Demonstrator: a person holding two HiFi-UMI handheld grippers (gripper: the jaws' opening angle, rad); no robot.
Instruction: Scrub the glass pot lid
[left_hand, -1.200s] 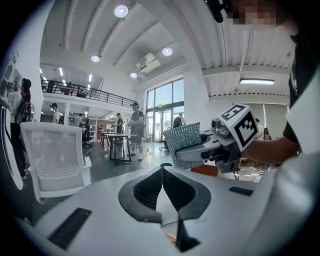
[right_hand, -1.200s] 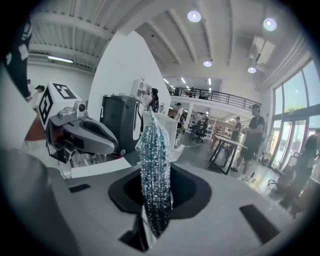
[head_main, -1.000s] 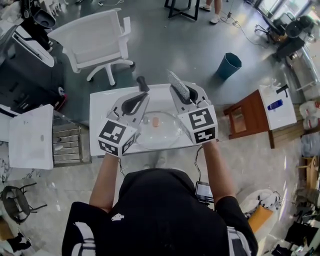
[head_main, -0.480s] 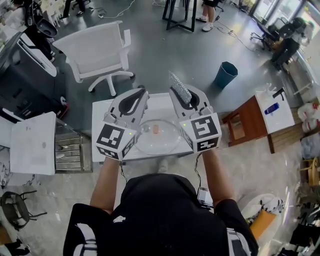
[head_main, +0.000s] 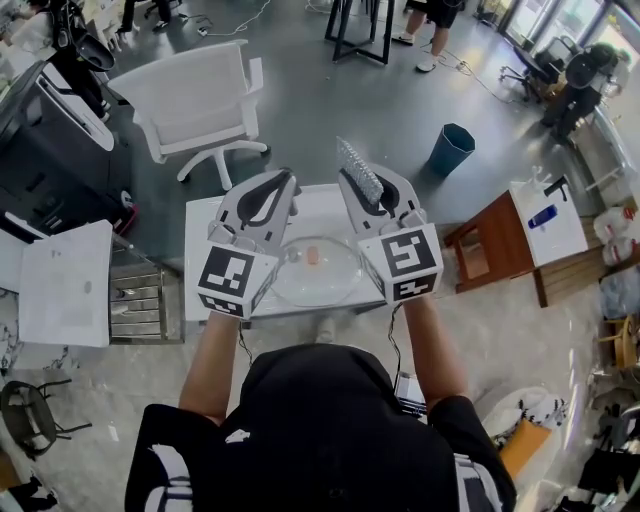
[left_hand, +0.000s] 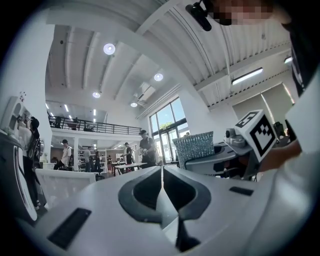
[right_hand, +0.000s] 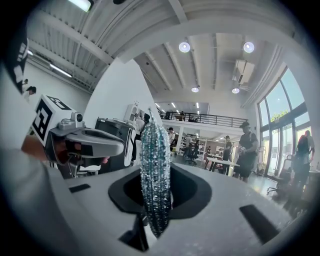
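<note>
Starting closest in: both forearms, left (head_main: 213, 360) and right (head_main: 432, 345), are stretched straight out from the body, roughly parallel. Each hand is tucked behind its tool's marker cube. Both tools are held pretty much level above the desk (head_main: 203, 232), pointing away from the person toward the far edge. They tilt in a bit, so the tips end up closer together than the cubes.

The left tool (head_main: 284, 182) is fully closed with nothing in it. In the left gripper view (left_hand: 162, 172) the jaws meet in a thin line.

The right tool (head_main: 352, 182) is clamped on a glittery silver scrubbing pad (head_main: 358, 170). The right gripper view (right_hand: 156, 172) shows the pad (right_hand: 155, 170) standing on edge between the jaws and sticking out past the tips.

The glass pot lid (head_main: 318, 272) is lying on the desk below and between the two tools, near the desk's near edge, with its small orange knob (head_main: 313, 256) facing up. Neither tool is touching it.

Further back on the floor are a white chair (head_main: 195, 92) beyond the far left corner and a teal bin (head_main: 452, 148) off to the far right.
</note>
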